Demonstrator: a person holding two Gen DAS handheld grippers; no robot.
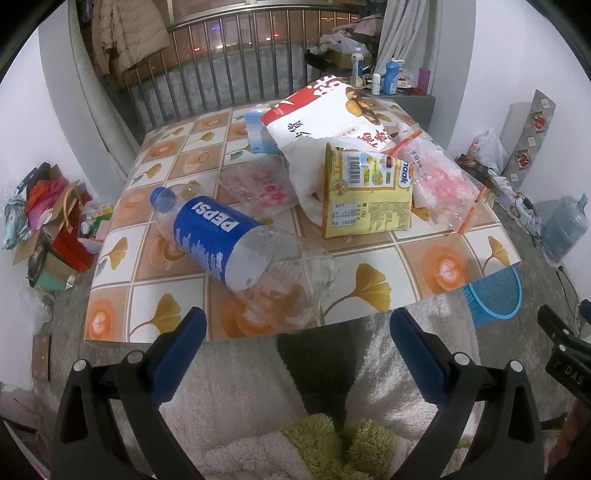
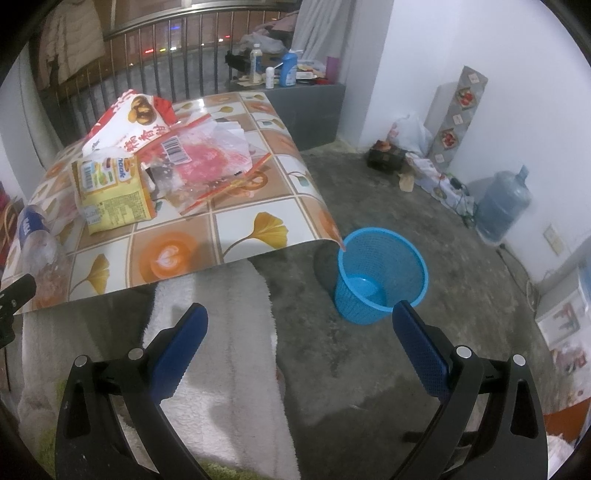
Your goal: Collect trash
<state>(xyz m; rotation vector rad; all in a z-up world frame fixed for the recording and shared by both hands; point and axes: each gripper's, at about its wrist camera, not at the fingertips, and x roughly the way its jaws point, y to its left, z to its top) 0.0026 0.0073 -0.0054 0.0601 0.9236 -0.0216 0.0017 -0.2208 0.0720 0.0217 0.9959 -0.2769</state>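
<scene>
A big translucent blue water jug [image 2: 503,206] stands on the grey concrete floor against the white wall. Near it leans a tall grey gift box printed with red fruit [image 2: 457,114], a white plastic bag [image 2: 408,133] slumped beside its foot. Behind the table, a grey ledge [image 2: 325,99] holds a blue-and-white bottle [image 2: 289,68] and a slim white bottle [image 2: 255,62]. A beige padded jacket [image 1: 127,31] hangs by the metal railing [image 1: 236,74].

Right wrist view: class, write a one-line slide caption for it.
Open right gripper hovers over the floor near an empty blue basket, with wrappers and a Pepsi bottle waiting on the table.
</scene>
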